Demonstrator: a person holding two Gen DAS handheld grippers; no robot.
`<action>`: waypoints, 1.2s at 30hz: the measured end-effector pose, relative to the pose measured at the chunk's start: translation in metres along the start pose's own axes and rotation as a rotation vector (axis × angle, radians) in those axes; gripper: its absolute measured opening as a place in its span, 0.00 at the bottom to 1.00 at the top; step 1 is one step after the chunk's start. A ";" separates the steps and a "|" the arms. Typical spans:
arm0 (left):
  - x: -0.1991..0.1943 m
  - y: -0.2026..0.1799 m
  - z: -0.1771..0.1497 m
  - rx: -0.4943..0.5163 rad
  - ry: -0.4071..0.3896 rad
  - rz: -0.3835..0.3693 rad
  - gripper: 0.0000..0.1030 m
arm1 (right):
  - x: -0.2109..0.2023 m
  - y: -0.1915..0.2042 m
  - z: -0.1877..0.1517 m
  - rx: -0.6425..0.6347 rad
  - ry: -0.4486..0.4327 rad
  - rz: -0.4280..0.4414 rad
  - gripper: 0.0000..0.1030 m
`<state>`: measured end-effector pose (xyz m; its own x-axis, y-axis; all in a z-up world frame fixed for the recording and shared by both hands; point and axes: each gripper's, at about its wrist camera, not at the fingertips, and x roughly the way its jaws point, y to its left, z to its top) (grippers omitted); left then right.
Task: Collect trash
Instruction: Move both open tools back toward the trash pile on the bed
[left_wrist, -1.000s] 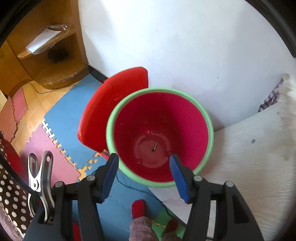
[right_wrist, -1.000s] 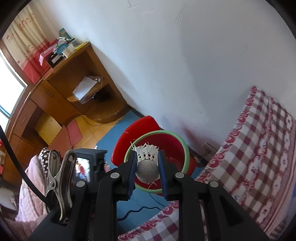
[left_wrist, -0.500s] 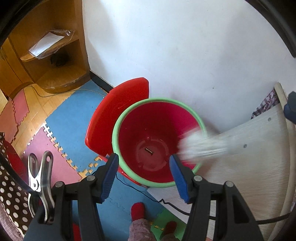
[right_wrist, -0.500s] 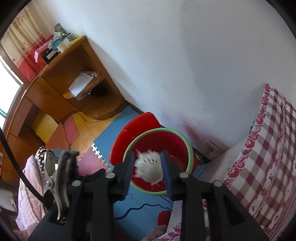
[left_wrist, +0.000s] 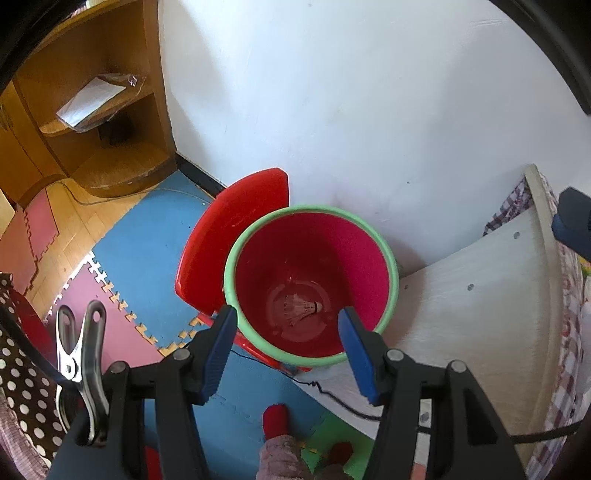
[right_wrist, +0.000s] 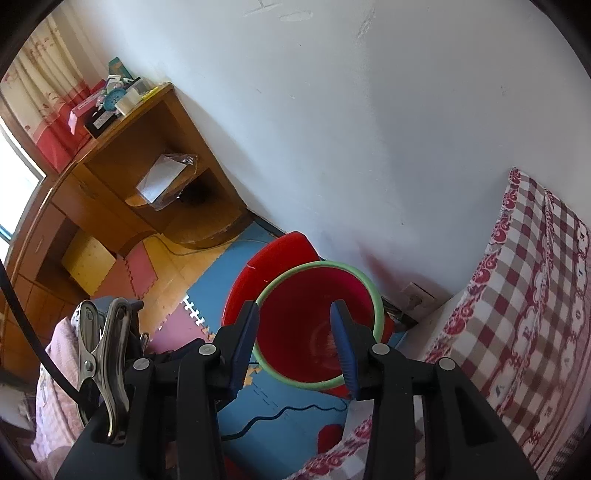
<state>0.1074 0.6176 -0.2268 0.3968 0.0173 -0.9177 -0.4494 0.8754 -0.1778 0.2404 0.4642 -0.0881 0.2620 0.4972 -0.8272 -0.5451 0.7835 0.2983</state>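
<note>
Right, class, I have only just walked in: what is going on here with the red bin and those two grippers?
A person with a handheld gripper in each hand is collecting trash. The right gripper has just been opening above the red plastic bin with the green rim, and nothing is between its blue pads. A white feathered shuttlecock lies on its side at the bottom of the bin. The left gripper stands open and empty, near the bin's rim. The bin's red lid is tipped up behind it.

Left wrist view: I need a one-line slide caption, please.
Open left gripper above the red bin, a shuttlecock lying at its bottom.
</note>
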 end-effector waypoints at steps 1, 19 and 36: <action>-0.003 -0.001 -0.001 0.003 -0.005 0.002 0.59 | -0.004 0.000 -0.002 -0.001 -0.005 -0.001 0.40; -0.096 -0.006 -0.025 0.002 -0.100 0.085 0.59 | -0.086 0.021 -0.038 -0.044 -0.085 0.079 0.40; -0.202 -0.028 -0.079 -0.006 -0.177 0.163 0.59 | -0.186 0.033 -0.092 -0.085 -0.155 0.204 0.40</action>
<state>-0.0232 0.5515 -0.0644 0.4526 0.2432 -0.8579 -0.5239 0.8510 -0.0352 0.1006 0.3634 0.0322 0.2551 0.6980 -0.6691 -0.6624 0.6303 0.4049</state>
